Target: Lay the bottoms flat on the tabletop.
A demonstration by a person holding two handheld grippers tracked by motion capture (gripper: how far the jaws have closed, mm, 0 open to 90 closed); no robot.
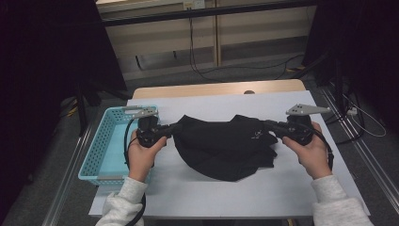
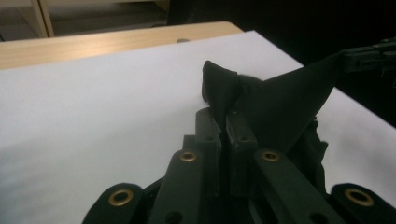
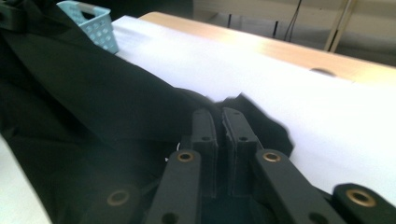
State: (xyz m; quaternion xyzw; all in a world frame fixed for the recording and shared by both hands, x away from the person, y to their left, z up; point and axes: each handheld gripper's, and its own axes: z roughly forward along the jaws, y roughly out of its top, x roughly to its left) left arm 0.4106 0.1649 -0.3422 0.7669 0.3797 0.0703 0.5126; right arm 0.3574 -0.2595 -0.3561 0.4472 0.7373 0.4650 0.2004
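Observation:
A black cloth garment [image 1: 223, 146] hangs stretched between both grippers over the white table top [image 1: 188, 193], its lower part sagging onto the surface. My left gripper [image 1: 173, 128] is shut on the garment's left edge; in the left gripper view the cloth [image 2: 261, 100] bunches out between the closed jaws [image 2: 223, 123]. My right gripper [image 1: 269, 125] is shut on the garment's right edge, and the right gripper view has the fabric [image 3: 93, 102] pinched between its jaws [image 3: 219, 119]. A person's hands hold both grippers.
A light blue plastic basket [image 1: 96, 150] stands at the table's left edge, also seen as a basket [image 3: 95, 25] in the right gripper view. A wooden table strip [image 1: 216, 88] lies behind the white sheet. Cables run over the floor beyond.

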